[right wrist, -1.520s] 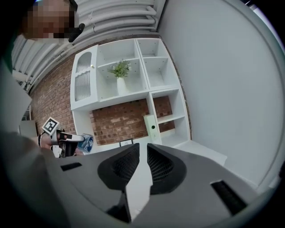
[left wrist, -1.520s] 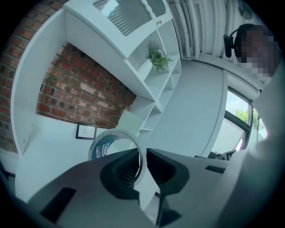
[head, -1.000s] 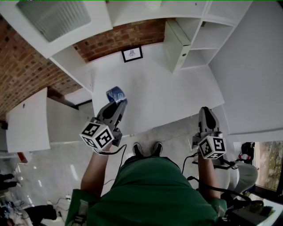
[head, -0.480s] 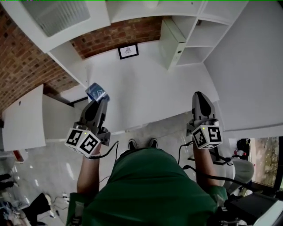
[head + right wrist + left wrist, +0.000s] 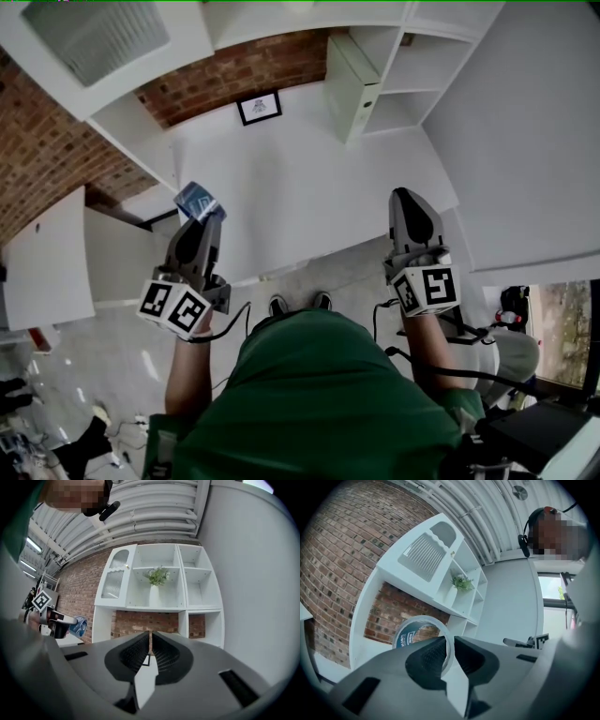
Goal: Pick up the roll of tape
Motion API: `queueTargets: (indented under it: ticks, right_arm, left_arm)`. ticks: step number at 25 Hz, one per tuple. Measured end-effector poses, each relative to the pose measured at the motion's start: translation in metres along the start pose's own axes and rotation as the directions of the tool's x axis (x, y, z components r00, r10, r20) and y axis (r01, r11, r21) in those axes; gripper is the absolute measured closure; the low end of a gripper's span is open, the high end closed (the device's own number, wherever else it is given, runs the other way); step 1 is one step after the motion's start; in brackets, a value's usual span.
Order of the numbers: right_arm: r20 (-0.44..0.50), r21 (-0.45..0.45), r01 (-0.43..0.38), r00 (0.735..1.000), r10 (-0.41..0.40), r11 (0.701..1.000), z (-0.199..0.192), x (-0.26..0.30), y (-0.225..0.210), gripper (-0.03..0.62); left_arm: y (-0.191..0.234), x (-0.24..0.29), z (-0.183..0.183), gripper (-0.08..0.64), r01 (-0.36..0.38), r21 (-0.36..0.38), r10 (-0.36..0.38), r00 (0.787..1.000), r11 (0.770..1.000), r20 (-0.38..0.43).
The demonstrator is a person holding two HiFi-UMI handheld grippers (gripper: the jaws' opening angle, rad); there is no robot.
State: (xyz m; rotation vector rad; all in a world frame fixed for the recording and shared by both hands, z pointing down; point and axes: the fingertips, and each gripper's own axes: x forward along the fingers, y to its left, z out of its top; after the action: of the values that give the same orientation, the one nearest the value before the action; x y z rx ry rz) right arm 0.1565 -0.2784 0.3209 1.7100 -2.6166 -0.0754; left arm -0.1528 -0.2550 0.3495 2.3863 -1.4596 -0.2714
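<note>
Left gripper (image 5: 201, 222), roll of tape (image 5: 197, 200) in its jaws, now farther left

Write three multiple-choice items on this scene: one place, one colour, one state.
1. The plant stands: A on the table; B in the shelf unit; C on the floor.
2. The label on the tape roll is: A red; B blue; C yellow.
3. The left gripper is: A wide open; B shut, empty; C shut on the roll.
1 B: it sits in an upper compartment. 2 B: blue print lines the core. 3 C: both pads pinch its wall.
</note>
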Motion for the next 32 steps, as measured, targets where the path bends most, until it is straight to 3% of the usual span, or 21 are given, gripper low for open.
queueTargets:
  ticks: [32]
  right_arm:
    - [-0.038, 0.004, -0.032, 0.999, 0.032, 0.999, -0.012, 0.004, 0.004, 0.554]
  left_arm:
    - [0.002, 0.004, -0.01, 0.492, -0.002, 0.025, 0.003, 0.999, 1.0, -0.037]
